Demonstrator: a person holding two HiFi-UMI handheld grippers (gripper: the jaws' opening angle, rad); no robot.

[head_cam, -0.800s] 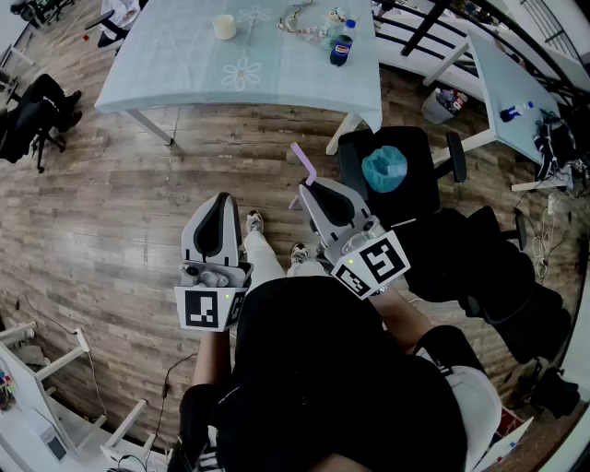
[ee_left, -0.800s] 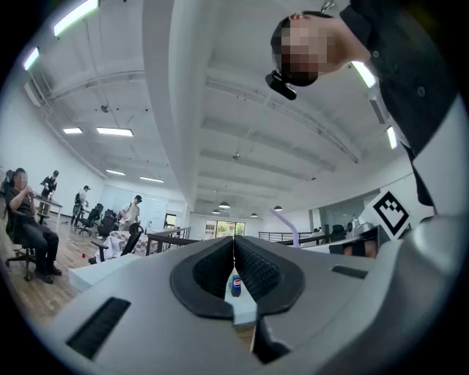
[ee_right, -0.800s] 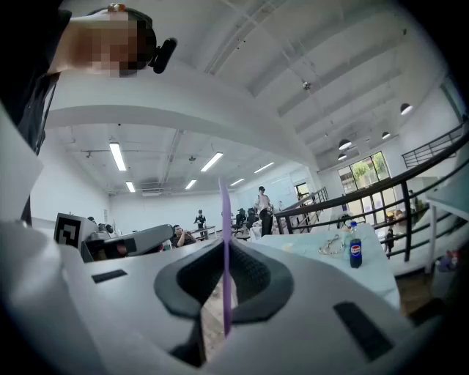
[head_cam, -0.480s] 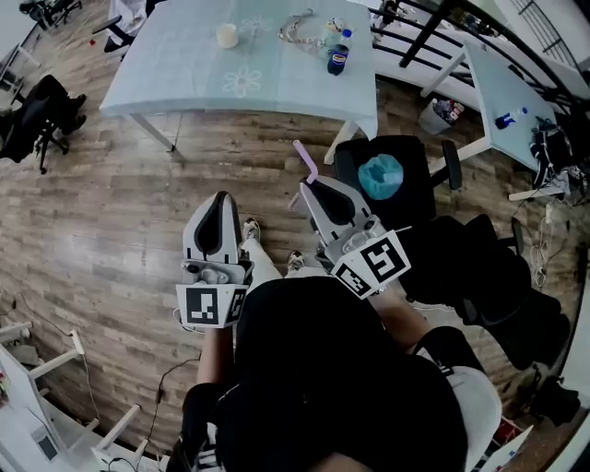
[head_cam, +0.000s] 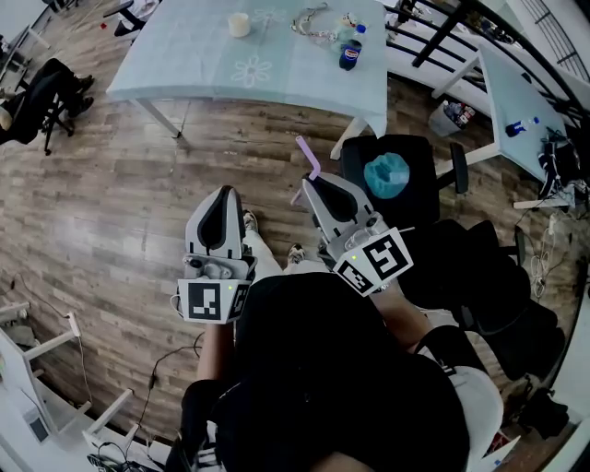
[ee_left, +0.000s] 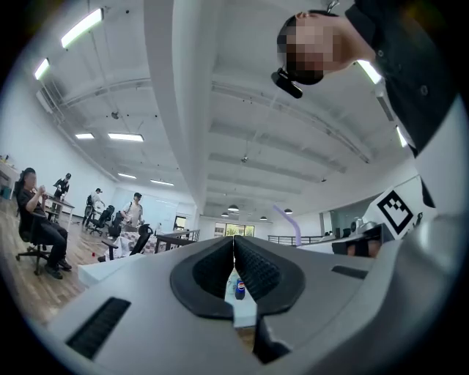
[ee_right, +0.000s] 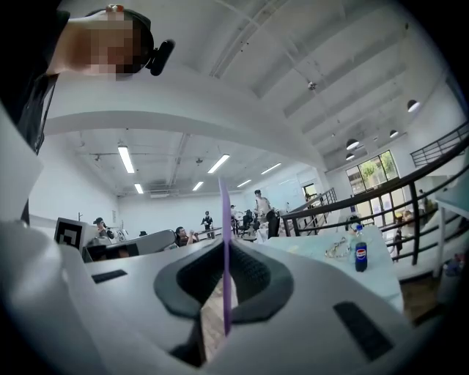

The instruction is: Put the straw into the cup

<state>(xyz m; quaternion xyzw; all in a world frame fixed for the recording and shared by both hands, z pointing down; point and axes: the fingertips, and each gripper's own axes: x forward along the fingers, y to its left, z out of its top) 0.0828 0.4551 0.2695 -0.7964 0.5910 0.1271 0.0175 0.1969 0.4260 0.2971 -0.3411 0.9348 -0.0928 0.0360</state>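
A purple bent straw (head_cam: pixel 307 159) sticks up from my right gripper (head_cam: pixel 311 184), which is shut on it. In the right gripper view the straw (ee_right: pixel 225 249) runs upright between the closed pads. My left gripper (head_cam: pixel 224 192) is held beside it at the left, shut with nothing in it; its ribbed pads (ee_left: pixel 249 265) meet. The straw (ee_left: pixel 292 223) also shows off to the right in the left gripper view. A cream cup (head_cam: pixel 239 25) stands far off on the pale blue table (head_cam: pixel 203 74), well beyond both grippers.
A cola bottle (head_cam: pixel 350 53) and clear clutter (head_cam: pixel 318 23) share the table. A black office chair with a teal bundle (head_cam: pixel 385 171) stands just right of the straw. A second table (head_cam: pixel 516 92) and black railing lie at the right. Someone sits at the far left (head_cam: pixel 37 92).
Both grippers hold the same pose, and the straw stays gripped. The room has slid slightly to the right in the head view.
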